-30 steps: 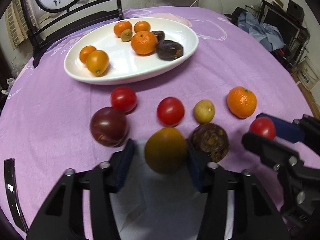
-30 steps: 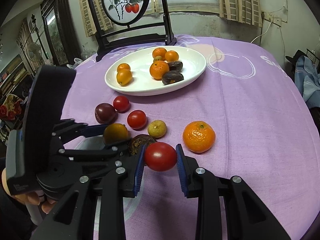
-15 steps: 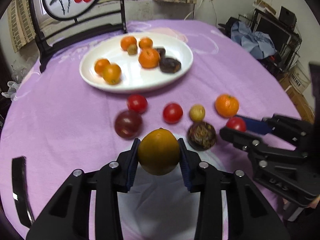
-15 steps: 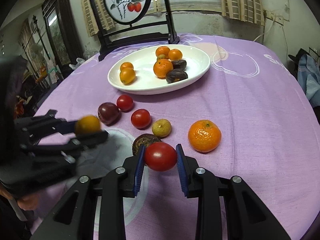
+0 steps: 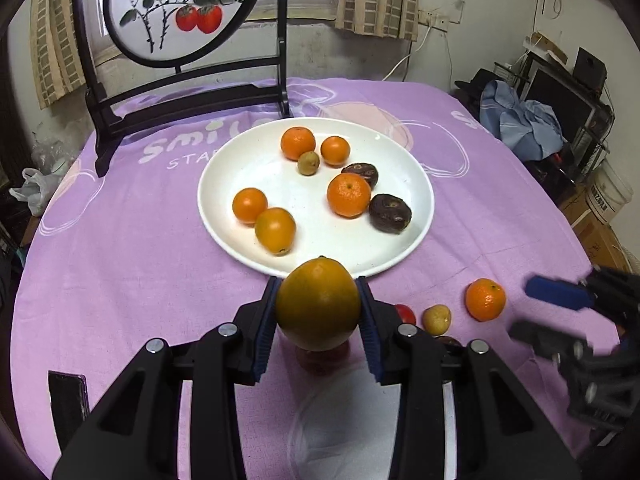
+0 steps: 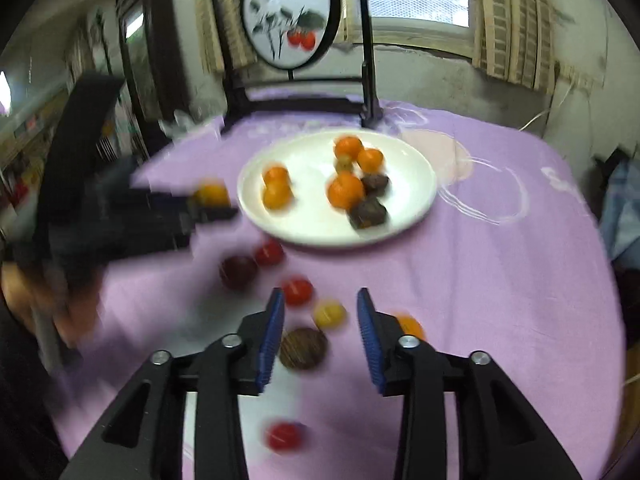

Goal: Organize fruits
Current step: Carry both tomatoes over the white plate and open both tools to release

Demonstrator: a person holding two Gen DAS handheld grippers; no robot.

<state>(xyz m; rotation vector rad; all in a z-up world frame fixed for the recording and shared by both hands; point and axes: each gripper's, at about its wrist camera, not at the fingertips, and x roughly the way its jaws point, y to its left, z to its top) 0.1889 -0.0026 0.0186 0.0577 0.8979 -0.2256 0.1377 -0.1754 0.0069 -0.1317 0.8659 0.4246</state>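
Between left tool pads: orange fruit.

L gripper is pointing steeply down, blue pads clamping a yellow-orange fruit on both sides. R gripper is also tilting down, jaws opening w/ nothing between the pads; its view is blurring.

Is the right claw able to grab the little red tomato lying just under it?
Probably yes. The right claw is opening with nothing between its blue pads, and the small round red tomato lies bare on the purple tablecloth below, nothing covering it.
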